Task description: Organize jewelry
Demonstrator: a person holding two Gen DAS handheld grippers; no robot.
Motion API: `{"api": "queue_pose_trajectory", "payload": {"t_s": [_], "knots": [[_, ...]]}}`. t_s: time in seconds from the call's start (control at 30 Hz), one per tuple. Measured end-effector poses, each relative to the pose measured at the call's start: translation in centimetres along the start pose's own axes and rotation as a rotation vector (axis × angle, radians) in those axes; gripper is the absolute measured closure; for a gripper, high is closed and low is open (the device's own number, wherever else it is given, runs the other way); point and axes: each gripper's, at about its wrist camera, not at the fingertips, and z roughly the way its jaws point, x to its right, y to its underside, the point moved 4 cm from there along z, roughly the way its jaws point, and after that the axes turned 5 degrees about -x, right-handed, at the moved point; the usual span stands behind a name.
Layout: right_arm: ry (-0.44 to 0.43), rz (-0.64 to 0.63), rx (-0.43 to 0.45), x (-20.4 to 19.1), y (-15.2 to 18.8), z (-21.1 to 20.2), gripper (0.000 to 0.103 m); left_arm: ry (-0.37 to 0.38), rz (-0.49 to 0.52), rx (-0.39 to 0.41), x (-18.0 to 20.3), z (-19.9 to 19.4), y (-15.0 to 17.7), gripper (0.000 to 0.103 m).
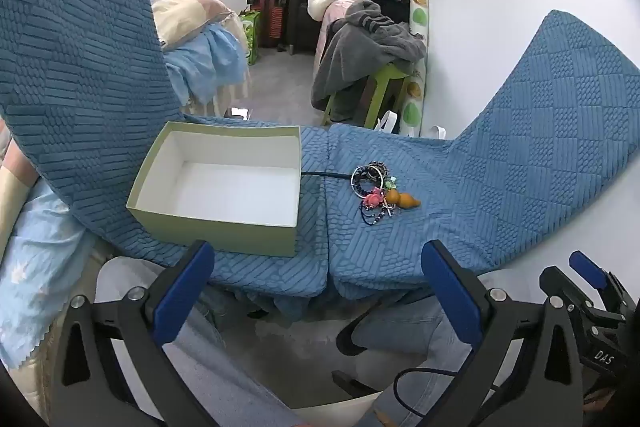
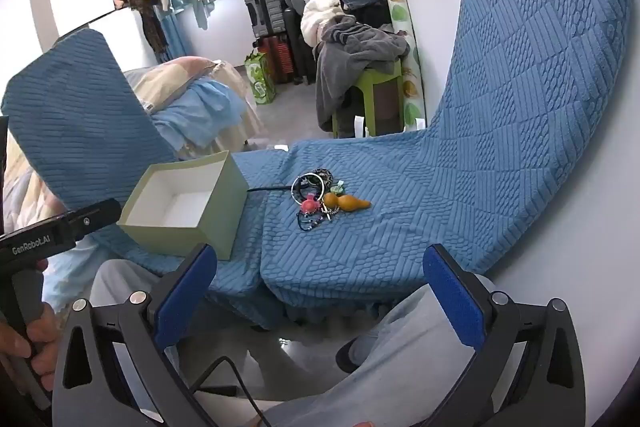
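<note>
One small heap of jewelry (image 1: 378, 195) lies centre-right of the frame on the blue cushion (image 1: 500, 187), near the green box (image 1: 224, 183). Left gripper (image 1: 316, 291) and right gripper (image 2: 320, 291) gape wide, holding nothing.

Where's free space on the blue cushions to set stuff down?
Free: inside the green box, which is empty; the blue cushion right of the jewelry pile, up to the raised backrest; the near strip before both open grippers. Crowded: between box and pile.
</note>
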Motion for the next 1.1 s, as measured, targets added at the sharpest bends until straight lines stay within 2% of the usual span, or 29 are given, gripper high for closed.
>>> {"api": "queue_pose_trajectory", "payload": {"t_s": [0.13,0.27,1.1], "knots": [[0.005,0.008,0.001,0.1,-0.1,0.0,0.000,0.031,-0.007,0.022,-0.3,-0.2,-0.2,0.000],[0.006,0.005,-0.009,0.0,-0.3,0.5,0.000,0.007,0.012,0.038,0.0,-0.8,0.1,0.000],[0.006,-0.004,-0.005,0.0,0.4,0.5,0.000,0.026,0.004,0.009,0.1,-0.4,0.1,0.000]]}}
